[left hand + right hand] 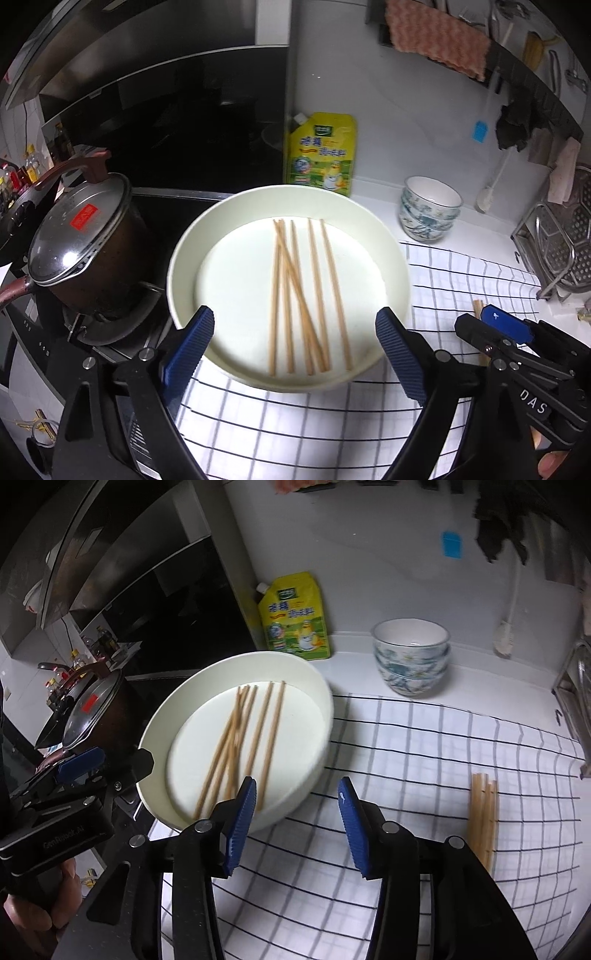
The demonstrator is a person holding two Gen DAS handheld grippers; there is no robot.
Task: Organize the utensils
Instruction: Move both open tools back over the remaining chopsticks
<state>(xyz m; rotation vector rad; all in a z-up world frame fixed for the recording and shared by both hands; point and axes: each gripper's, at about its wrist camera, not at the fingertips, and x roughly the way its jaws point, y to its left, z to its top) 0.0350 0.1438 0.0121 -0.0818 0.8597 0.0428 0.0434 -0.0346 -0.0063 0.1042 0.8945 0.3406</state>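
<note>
Several wooden chopsticks (306, 291) lie loose in a wide white dish (184, 240) on a checked cloth (314, 424). My left gripper (295, 332) is open and empty, its blue fingers either side of the dish's near rim. In the right wrist view the dish (317, 686) and its chopsticks (240, 738) sit at the left. My right gripper (297, 801) is open and empty just right of the dish, above the cloth (406, 775). A small bundle of chopsticks (482, 816) lies on the cloth to its right. The right gripper's body (517, 343) shows in the left wrist view.
A lidded pot (81, 243) stands on the stove left of the dish. A yellow refill pouch (321, 155) leans on the back wall. Stacked patterned bowls (410, 657) stand behind the cloth. A metal rack (561, 236) is at the far right.
</note>
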